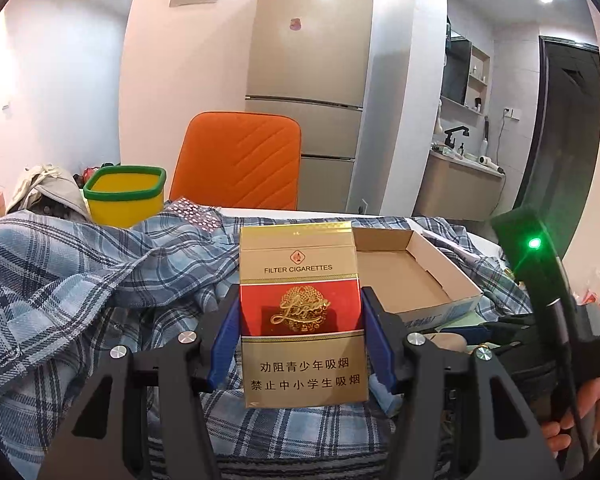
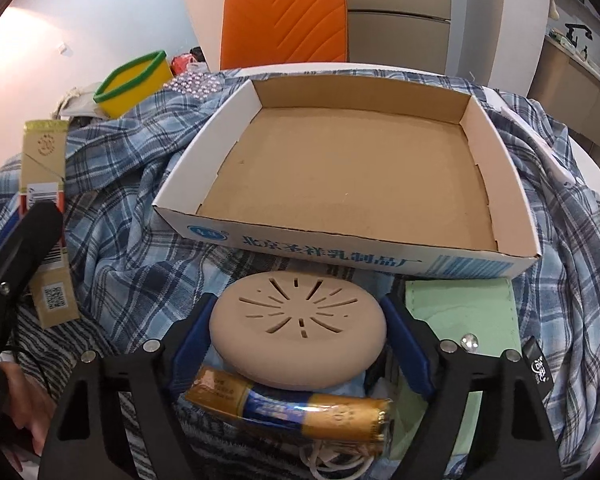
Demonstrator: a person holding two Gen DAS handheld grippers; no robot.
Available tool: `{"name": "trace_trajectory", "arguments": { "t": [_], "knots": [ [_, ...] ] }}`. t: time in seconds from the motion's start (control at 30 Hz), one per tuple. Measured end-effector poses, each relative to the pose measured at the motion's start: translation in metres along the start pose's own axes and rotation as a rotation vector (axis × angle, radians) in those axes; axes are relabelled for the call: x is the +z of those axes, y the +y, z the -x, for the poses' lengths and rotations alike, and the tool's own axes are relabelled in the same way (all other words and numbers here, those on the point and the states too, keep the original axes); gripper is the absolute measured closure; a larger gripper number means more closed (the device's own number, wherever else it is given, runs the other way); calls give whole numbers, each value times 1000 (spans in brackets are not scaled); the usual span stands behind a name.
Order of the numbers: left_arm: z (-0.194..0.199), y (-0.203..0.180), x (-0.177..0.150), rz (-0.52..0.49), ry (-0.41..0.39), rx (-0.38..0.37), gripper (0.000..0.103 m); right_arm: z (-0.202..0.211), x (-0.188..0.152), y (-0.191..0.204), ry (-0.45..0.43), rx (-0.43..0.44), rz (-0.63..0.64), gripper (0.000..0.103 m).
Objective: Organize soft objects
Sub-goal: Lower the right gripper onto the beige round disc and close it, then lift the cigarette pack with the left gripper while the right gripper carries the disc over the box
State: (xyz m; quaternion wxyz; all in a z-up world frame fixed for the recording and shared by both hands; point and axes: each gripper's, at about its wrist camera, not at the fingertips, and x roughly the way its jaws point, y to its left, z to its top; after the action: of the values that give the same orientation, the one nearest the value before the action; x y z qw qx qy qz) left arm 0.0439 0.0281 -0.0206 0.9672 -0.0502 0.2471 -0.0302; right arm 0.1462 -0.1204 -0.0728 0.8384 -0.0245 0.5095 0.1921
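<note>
1. Soft round pad [image 2: 298,342], tan with slits, sits lower centre of the right view between the right gripper [image 2: 298,344] pads; blue fingers [image 2: 192,334] flank it closely, contact unclear, so I can't tell if it's pinched.
2. Left gripper [image 1: 300,320] pinches a cigarette pack [image 1: 302,312] upright, centre of the left view.
3. Cardboard tray [image 2: 380,254] lies just beyond the pad on a plaid cloth [image 2: 132,248] and holds nothing, so sorting looks barely begun.
4. Left to do, by my read: pad, pack, battery roll [image 2: 292,410], green pouch [image 2: 460,312].
5. Yellow bin [image 2: 138,82] upper left; its inside is hidden. White cable at bottom edge is cut off.
</note>
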Motion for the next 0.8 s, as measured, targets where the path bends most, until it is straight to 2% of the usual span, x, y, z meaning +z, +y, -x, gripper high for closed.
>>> {"name": "trace_trajectory", "arguments": {
  "t": [0.2, 0.37, 0.57, 0.7, 0.8],
  "knots": [
    [7, -4, 2, -26, -3, -34, 48, 27, -9, -4, -72, 17, 4, 20],
    [23, -17, 7, -67, -12, -58, 48, 52, -25, 0, -161, 12, 72, 20],
    [52, -34, 21, -125, -123, -55, 48, 94, -33, -3, -339, 23, 110, 20],
    [59, -42, 35, -140, -178, -39, 48, 118, -25, -8, -440, 12, 105, 20],
    [60, -46, 46, -145, -236, -44, 48, 134, -17, -9, -539, -35, 120, 20]
  ]
}}
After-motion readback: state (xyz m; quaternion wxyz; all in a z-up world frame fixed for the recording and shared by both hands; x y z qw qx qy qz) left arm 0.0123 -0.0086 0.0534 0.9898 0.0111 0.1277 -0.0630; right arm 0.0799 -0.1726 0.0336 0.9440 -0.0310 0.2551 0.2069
